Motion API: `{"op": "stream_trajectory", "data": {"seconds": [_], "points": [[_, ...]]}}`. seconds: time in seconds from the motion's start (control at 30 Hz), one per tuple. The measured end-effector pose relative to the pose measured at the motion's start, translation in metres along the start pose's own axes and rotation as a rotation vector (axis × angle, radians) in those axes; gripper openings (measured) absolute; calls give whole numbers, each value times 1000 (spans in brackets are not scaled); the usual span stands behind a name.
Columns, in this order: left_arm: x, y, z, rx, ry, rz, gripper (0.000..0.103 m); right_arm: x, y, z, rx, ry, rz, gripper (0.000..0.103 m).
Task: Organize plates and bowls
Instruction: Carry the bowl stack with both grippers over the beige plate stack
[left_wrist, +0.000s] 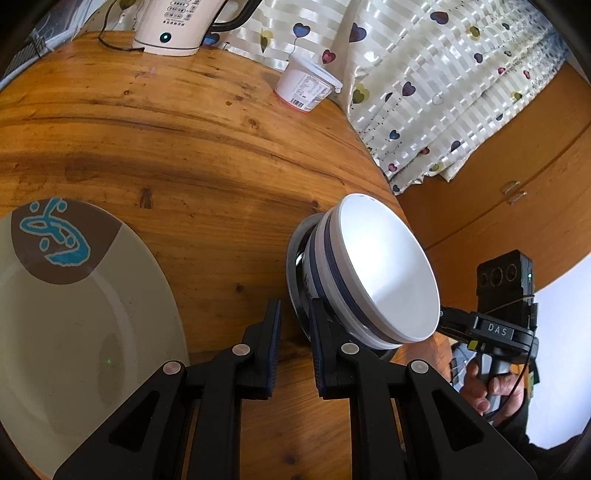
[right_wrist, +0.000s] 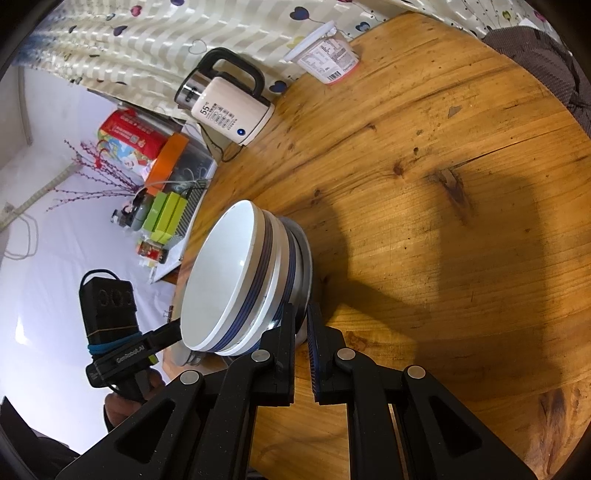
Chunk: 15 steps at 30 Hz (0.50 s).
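Closest in, the left gripper (left_wrist: 293, 325) stood narrowly parted with nothing between its fingers, its right finger against the side of the stacked bowls (left_wrist: 373, 273). To its left a beige plate (left_wrist: 74, 306) lay alone on the wooden table (left_wrist: 203, 155), well apart from the stack. Right of that, two or more white blue-banded bowls were already nested over what looked like a metal dish. The right gripper (right_wrist: 301, 325) pinched narrowly at that dish's rim. Judging by this, bowls were gathered and the plate remained.
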<state>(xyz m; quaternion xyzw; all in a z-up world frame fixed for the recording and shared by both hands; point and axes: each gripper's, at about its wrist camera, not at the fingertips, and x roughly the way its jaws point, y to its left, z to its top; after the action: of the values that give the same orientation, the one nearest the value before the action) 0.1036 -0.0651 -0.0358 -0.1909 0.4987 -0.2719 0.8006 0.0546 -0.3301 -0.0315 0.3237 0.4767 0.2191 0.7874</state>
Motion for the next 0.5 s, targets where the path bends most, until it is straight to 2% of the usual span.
{"op": "stream_trajectory", "data": {"seconds": [0.13, 0.43, 0.5], "points": [[1, 4, 1, -23, 2, -19, 15, 0, -4, 1, 14, 1, 22, 9], [1, 0, 1, -2, -9, -4, 14, -1, -3, 1, 6, -4, 27, 9], [1, -1, 0, -4, -7, -19, 9, 0, -3, 1, 6, -4, 26, 9]]}}
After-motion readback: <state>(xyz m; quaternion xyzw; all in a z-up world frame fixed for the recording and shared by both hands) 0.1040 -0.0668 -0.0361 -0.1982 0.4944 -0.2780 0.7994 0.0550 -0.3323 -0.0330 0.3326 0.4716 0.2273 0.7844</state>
